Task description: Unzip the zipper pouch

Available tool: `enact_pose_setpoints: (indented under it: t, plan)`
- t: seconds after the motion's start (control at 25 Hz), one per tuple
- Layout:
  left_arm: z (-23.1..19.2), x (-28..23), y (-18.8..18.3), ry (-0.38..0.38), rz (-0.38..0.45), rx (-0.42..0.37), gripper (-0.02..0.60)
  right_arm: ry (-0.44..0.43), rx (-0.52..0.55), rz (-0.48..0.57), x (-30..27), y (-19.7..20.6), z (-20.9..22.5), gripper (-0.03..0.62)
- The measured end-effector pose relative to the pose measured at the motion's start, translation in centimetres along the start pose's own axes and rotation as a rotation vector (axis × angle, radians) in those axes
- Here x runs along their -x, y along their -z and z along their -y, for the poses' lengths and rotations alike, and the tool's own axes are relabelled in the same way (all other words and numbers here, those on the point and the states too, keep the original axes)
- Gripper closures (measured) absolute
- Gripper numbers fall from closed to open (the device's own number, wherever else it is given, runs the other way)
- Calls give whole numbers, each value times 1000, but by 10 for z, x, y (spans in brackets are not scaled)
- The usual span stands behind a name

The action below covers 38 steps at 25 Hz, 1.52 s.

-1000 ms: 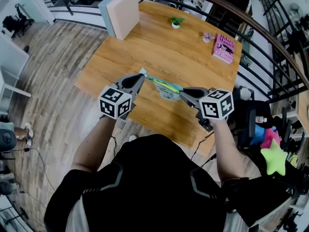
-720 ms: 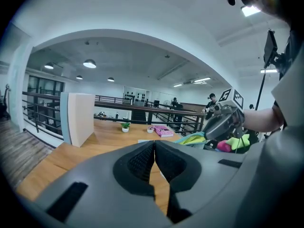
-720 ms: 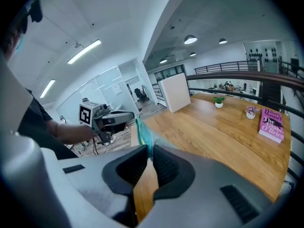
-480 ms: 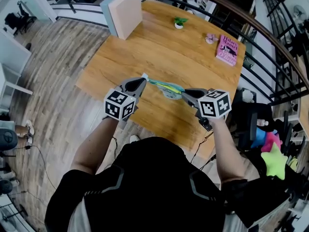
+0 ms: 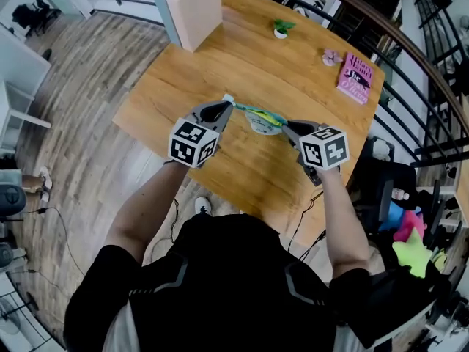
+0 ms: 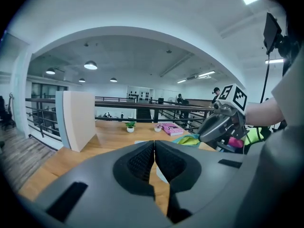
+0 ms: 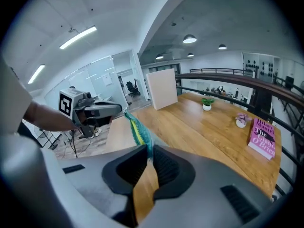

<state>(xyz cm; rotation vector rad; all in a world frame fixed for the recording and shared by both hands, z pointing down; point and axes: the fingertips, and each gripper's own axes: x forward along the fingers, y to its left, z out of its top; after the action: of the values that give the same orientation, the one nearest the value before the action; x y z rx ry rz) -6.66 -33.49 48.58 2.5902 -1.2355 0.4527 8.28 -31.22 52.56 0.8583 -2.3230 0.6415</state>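
Note:
The zipper pouch (image 5: 260,117), teal with yellow and green, hangs stretched between my two grippers just above the wooden table (image 5: 242,57). My left gripper (image 5: 229,105) is shut on the pouch's left end. In the left gripper view its jaws (image 6: 154,142) are pressed together, and the pouch (image 6: 190,139) shows beside the right gripper's tip. My right gripper (image 5: 284,126) is shut on the pouch's right end. In the right gripper view the pouch (image 7: 137,127) runs edge-on from the right gripper (image 7: 148,151) to the left gripper (image 7: 121,109).
A pink book (image 5: 357,75) lies at the table's far right, with a small pink pot (image 5: 331,57) beside it. A small green plant (image 5: 281,28) and an upright pale board (image 5: 192,6) stand at the far edge. A metal railing (image 5: 410,57) curves behind.
Both grippers have carried the stretched pouch forward over the table and lower towards it. Both grips are unchanged.

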Motion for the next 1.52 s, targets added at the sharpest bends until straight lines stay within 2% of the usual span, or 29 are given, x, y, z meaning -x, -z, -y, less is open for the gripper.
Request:
enact_pose_setpoints:
  t: [0.12,0.32,0.68,0.92,1.24,1.52]
  plan:
    - [-9,-10,-2,-24,-5,-6,551,6,6,31,-10,-9,14,545]
    - [-16,-23,34,-36,-51,-22,551,-16,22,15,-42,16,23,545]
    - [-3,-22,150,-25,-282,55,551,-104,-41,-137,-88,101,8,543]
    - [8,-17,199,7,-391,80,551,-134,-86,-215,-102,142,-5,543]
    - [18,-18,231,27,-456,101,551,-131,-131,-266,-112,170,-7,542]
    - [19,-20,235,35,-457,110,549,-110,-149,-267,-116,177,-6,540]
